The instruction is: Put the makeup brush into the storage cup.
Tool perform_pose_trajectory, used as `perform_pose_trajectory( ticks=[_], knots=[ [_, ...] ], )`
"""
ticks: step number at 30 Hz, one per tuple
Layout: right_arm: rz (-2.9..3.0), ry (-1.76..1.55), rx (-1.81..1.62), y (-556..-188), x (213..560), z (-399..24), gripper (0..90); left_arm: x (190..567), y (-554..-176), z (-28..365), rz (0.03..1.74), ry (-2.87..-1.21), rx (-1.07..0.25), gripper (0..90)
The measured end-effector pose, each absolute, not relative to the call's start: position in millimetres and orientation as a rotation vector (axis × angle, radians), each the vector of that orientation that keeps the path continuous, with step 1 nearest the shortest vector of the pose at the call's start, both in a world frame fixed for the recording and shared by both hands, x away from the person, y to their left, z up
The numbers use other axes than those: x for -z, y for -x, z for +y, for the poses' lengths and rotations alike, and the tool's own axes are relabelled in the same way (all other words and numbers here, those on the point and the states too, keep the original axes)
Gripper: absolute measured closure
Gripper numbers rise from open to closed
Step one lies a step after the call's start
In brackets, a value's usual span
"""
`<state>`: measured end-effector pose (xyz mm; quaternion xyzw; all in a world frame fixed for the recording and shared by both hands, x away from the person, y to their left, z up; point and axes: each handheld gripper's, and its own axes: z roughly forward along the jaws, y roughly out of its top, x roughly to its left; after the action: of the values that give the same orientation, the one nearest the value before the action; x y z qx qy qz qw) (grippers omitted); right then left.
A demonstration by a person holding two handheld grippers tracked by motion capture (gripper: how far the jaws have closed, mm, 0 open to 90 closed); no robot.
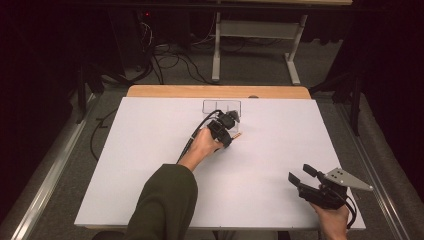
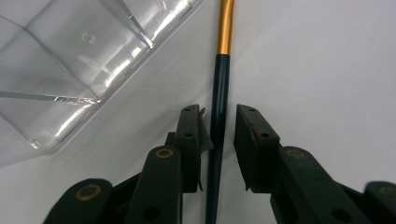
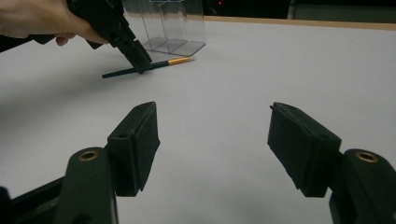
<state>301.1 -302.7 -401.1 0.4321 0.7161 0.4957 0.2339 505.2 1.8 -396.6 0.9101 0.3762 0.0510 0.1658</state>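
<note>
Left gripper view: left gripper (image 2: pixel 219 140) jaws straddled brush (image 2: pixel 218 93) at centre frame, apart, not clamped; next, squeeze and lift; right gripper (image 3: pixel 215 144) wide apart, idle

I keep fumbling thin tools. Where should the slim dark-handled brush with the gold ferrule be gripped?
Grip the slim dark-handled brush mid-handle, from straight above. It lies flat on the white table, and the left gripper already straddles its handle, away from the clear plastic organiser.
</note>
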Motion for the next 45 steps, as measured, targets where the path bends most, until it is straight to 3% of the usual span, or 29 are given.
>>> perform_pose_trajectory(
  ticks=[16, 45],
  knots=[
    [1.971, -1.182, -1.352, -301.1, 401.4, -302.2, 35.7, 395.8, -504.3, 0.8, 1.006, -2.653, -0.147, 82.4],
    [1.975, -1.187, -1.356, -301.4, 401.7, -300.8, 35.9, 394.9, -503.3, 1.0, 0.952, -2.681, -0.175, 83.4]
  ],
)
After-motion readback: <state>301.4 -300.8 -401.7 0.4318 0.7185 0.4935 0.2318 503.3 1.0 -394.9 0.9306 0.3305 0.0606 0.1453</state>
